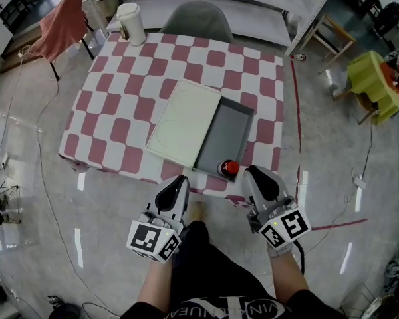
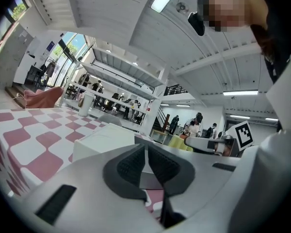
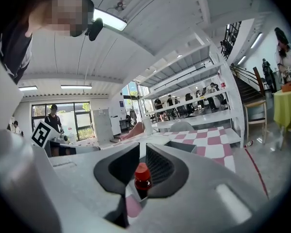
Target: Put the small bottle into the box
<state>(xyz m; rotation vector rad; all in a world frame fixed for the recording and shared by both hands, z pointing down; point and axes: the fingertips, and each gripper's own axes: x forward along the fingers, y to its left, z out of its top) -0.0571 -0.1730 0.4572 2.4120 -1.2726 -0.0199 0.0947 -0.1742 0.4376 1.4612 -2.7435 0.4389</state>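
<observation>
The right claw (image 1: 251, 172) grips the small red-capped bottle (image 3: 142, 176) at the near edge of the pink-checked worktop (image 1: 120, 105), just before the open grey box (image 1: 227, 133) (cream lid (image 1: 185, 121) set aside for access). The left claw (image 1: 180, 180), pinched narrow and empty, waits.

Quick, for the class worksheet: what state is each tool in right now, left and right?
Left tool: closed, nothing between its jaws.
Right tool: closed on the small bottle, which stands upright with its red cap on top.
</observation>
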